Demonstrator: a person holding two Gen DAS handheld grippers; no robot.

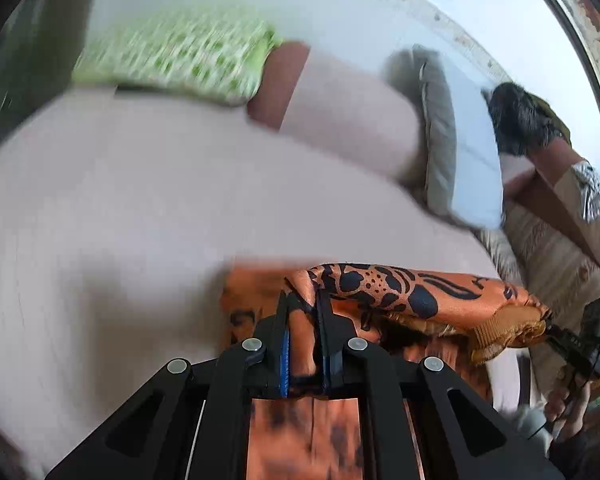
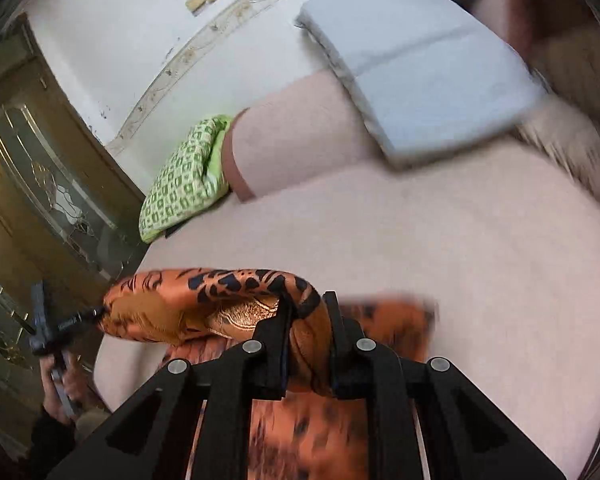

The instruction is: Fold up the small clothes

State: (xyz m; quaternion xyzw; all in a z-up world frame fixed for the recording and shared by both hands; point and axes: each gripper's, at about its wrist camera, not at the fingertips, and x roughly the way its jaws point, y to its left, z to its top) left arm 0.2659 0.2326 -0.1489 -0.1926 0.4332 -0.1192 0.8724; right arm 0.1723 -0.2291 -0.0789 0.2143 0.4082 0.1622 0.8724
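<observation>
An orange garment (image 1: 400,292) with black tiger markings hangs stretched between the two grippers, lifted above the pale pink bed (image 1: 120,200), its lower part trailing blurred beneath. The left gripper (image 1: 304,320) is clamped on one gathered edge of the cloth; the right gripper (image 2: 308,320) is clamped on the other, where a thick roll of fabric bulges between its fingers. In the left view the other hand's tool (image 1: 592,324) shows at the garment's gold ribbed hem.

Likely risks, judged from this pose: the satin looks slippery, so a bunched edge may slide out of either grip in a fast swing; uneven pull may lay the garment down twisted or creased. Beyond it lie a green patterned pillow (image 2: 184,184) and a folded white quilt (image 2: 420,76), well apart; an over-long throw could land the cloth against them.
</observation>
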